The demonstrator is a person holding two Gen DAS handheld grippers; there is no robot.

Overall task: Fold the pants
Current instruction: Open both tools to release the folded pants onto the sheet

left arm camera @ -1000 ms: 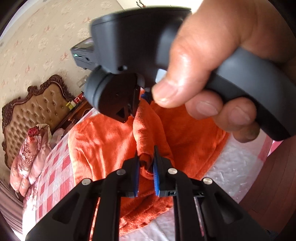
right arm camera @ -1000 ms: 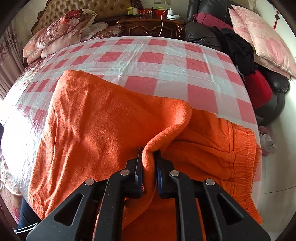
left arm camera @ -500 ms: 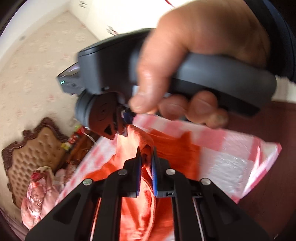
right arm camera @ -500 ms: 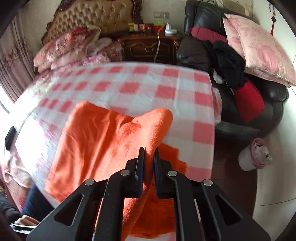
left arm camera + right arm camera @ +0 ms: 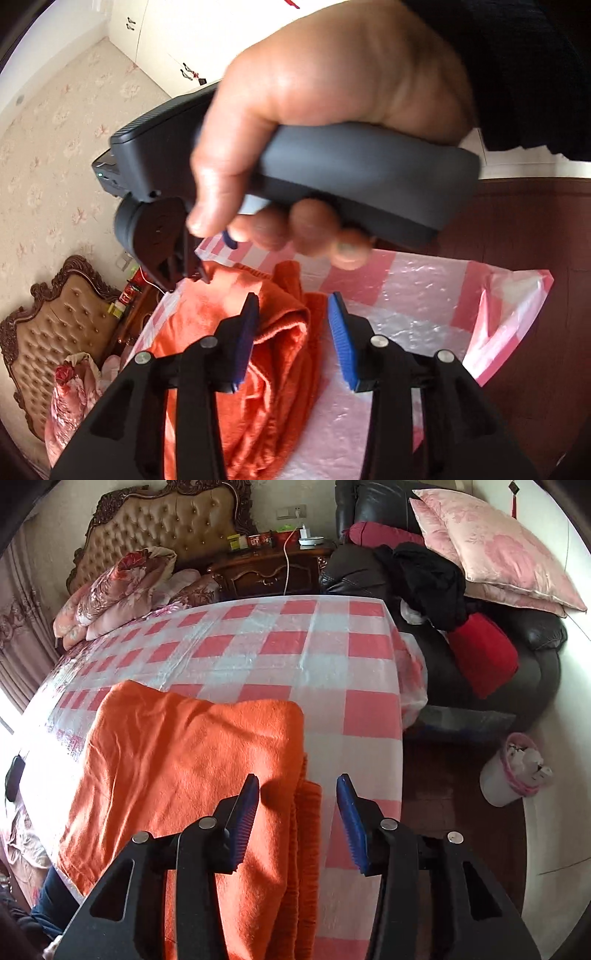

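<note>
Pants [image 5: 192, 768] lie doubled over on checked worktop [image 5: 332, 657], one fold judged done. Left gripper [image 5: 293, 332] and right gripper [image 5: 297, 812] above pants' edge, wide apart, holding nothing. Further folding likely left.

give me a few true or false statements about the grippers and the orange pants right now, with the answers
1. The right hand-held gripper is clamped on the orange pants. False: its jaws stand open with no cloth pinched between them.
2. The left hand-held gripper is open. True.
3. The pants lie on a red and white checked cover. True.
4. The pants are spread out in a single flat layer. False: one part is laid over another, with a lower layer showing at the right edge.
5. A white bin stands on the floor to the right of the bed. True.
6. A blue pillow rests on the dark sofa. False: the pillow there is pink.
</note>
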